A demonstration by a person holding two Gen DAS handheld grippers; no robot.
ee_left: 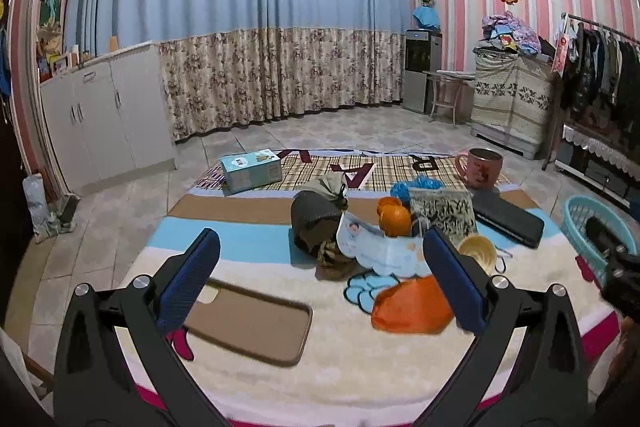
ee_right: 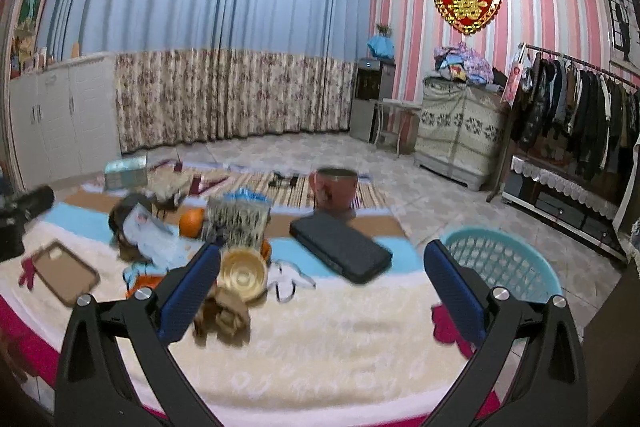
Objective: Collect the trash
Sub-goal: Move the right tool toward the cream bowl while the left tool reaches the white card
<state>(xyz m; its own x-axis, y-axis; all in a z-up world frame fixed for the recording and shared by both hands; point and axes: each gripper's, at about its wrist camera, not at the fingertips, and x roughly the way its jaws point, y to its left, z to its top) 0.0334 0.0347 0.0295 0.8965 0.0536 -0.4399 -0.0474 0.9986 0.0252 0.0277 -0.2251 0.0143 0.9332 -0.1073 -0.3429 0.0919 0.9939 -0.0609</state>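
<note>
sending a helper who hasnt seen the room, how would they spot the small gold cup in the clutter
Start at the striped blanket covering the table. Near its middle, beside the flat black rectangular case, a small shiny gold plastic cup lies tipped over, its open mouth facing the cameras. It is the only metallic-gold thing among the paper and wrappers.
</note>
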